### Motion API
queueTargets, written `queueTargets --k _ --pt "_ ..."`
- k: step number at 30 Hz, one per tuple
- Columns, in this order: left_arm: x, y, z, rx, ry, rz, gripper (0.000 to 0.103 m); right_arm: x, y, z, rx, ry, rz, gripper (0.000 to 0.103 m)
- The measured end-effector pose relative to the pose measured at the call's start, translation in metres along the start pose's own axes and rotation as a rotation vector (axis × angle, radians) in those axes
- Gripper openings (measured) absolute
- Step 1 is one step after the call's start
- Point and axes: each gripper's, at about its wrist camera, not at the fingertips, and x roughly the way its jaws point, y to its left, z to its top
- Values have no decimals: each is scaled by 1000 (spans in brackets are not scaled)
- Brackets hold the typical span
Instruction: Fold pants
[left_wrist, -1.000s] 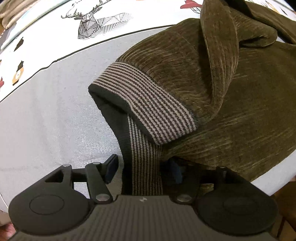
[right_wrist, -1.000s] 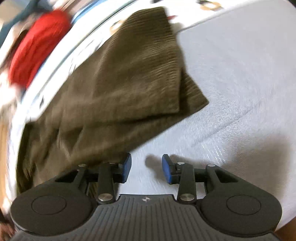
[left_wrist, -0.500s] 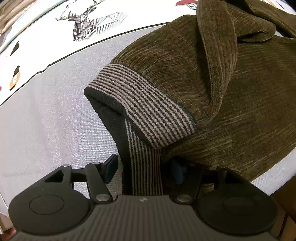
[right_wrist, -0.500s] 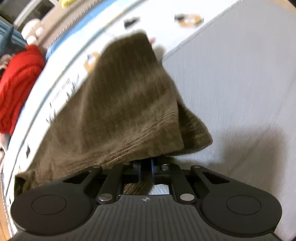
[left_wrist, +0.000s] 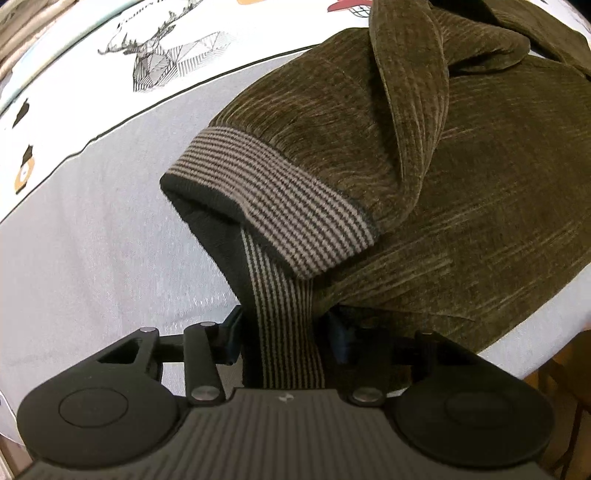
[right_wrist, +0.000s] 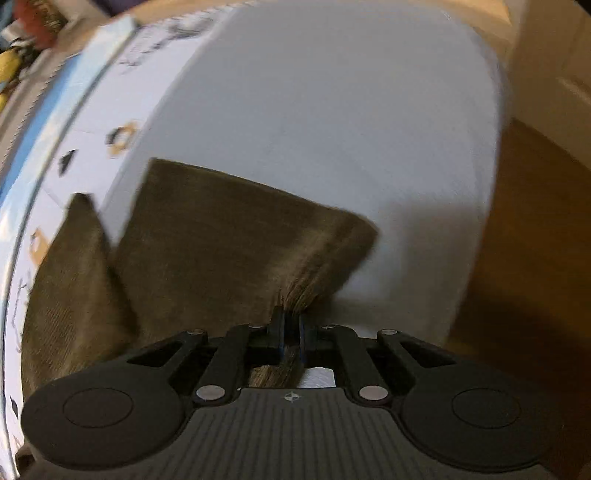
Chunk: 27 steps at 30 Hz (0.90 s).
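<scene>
The olive-brown corduroy pants lie bunched on the pale grey bed cover. Their striped elastic waistband is folded over, and a strip of it hangs down between the fingers of my left gripper. Those jaws are closing around the strip and stand close on either side of it; the right finger is partly hidden by cloth. In the blurred right wrist view, my right gripper is shut on the hem corner of a pant leg, which stretches up and to the left over the cover.
A white border printed with a line-drawn deer and small figures runs along the far side of the cover. The bed's edge drops to a brown floor on the right. Colourful clutter sits at the top left.
The left jaws have narrowed around the waistband strip. The right gripper shut on the pant leg's hem corner and swung with it towards the bed's edge, rolling as it went.
</scene>
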Motion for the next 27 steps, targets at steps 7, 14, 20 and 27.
queueTargets --k 7,14,20,27 --pt "-1 22 -4 -133 -12 -66 60 13 15 -7 -105 15 -74 16" --pt "5 34 -7 -173 -17 -98 54 13 23 -10 -177 6 -98 8" --pt "-8 21 -14 -73 -22 -67 33 -6 7 -5 -109 -52 -96 6" --pt "-14 26 -18 -102 -33 -86 39 2 17 -13 -181 -24 -207 9"
